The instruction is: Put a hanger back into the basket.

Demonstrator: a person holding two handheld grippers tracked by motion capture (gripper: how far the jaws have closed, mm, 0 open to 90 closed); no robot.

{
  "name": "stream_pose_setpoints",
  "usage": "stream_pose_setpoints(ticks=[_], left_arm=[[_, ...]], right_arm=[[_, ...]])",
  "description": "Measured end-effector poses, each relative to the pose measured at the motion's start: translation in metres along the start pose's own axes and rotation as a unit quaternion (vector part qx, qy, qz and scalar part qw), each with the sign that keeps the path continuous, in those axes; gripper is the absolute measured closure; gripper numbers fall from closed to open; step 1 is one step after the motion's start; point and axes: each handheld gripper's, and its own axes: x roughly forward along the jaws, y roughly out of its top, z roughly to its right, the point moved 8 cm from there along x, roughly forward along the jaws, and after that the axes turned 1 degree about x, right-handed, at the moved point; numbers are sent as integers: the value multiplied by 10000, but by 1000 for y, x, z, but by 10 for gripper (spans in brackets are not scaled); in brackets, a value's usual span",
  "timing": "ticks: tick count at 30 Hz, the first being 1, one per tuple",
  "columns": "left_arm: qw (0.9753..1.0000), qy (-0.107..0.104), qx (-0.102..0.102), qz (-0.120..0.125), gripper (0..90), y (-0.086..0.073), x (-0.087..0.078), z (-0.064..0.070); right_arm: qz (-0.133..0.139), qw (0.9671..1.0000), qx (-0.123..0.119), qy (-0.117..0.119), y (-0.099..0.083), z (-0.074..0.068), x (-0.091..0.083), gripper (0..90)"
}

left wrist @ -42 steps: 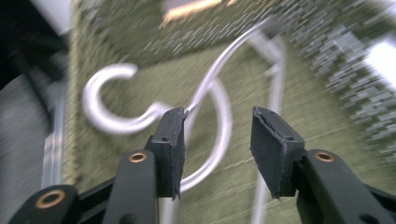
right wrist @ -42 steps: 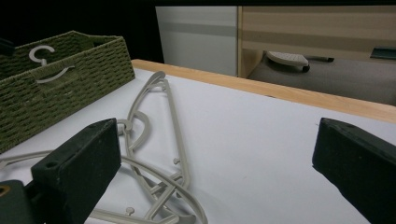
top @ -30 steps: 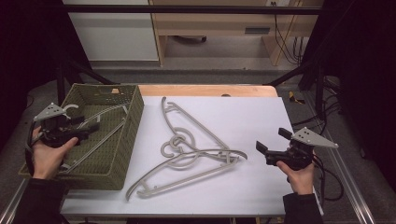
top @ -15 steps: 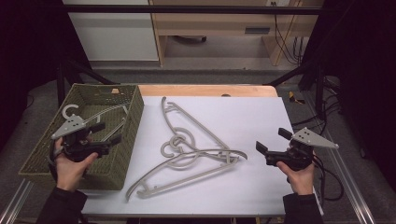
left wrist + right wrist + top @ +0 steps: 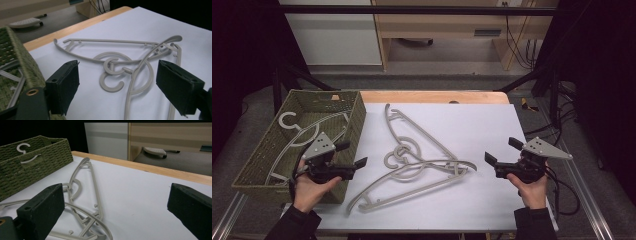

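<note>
- Two grey hangers are lying crossed on the white table cover (image 5: 472, 120), between the two grippers; a third hanger (image 5: 307, 132) is sitting inside the green woven basket (image 5: 354, 117) at the left edge of the table.
- Left gripper (image 5: 352, 156) is hovering over the basket's near right corner, just beside its wall; its jaws are standing wide apart with nothing between them; it is pointing rightward at the hangers on the cover; the person's left hand (image 5: 312, 187) is gripping it from below.
- From the left gripper view, the basket's wall (image 5: 22, 62) is showing at the left; the looped hooks of the two hangers are lying just ahead of the spread jaws; none of the plastic is touching the pads.
- Far hanger (image 5: 412, 127) is stretching from the back of the cover toward the middle; its hook is curling by the centre.
- Near hanger (image 5: 412, 187) is lying in a long curve from the front left up toward the right; its arm is crossing over the far hanger's lower end, the two touching there.
- Right gripper (image 5: 501, 156) is resting low at the right edge of the cover, well apart from the hangers; its jaws are also spread and empty; the right hand (image 5: 532, 187) is holding it; it is facing left toward the hangers.
</note>
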Motion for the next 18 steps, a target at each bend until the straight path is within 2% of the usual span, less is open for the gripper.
stream_pose_setpoints(ticks=[4,5,6,10,15,17,18], left_arm=[[9995,-94,116,-270,196,-6,13,11],[9988,-166,169,-418,209,-10,20,16],[9988,-166,169,-418,216,-10,20,16],[9967,-300,244,-710,236,-17,33,25],[9924,-403,277,-1128,261,-32,50,33],[9903,-361,333,-1297,274,-36,55,38],[9896,-429,316,-1339,281,-37,57,41]], right_arm=[[11,10000,9,13,0,-1,-1,13],[13,10000,-16,7,1,-1,-1,13],[13,10000,-16,7,1,-1,-1,13],[-22,10000,-19,21,0,-1,0,13],[-46,10000,-29,52,-1,-3,2,12],[-42,10000,-29,53,-1,-3,2,12],[-46,10000,-24,51,-1,-3,2,12]])
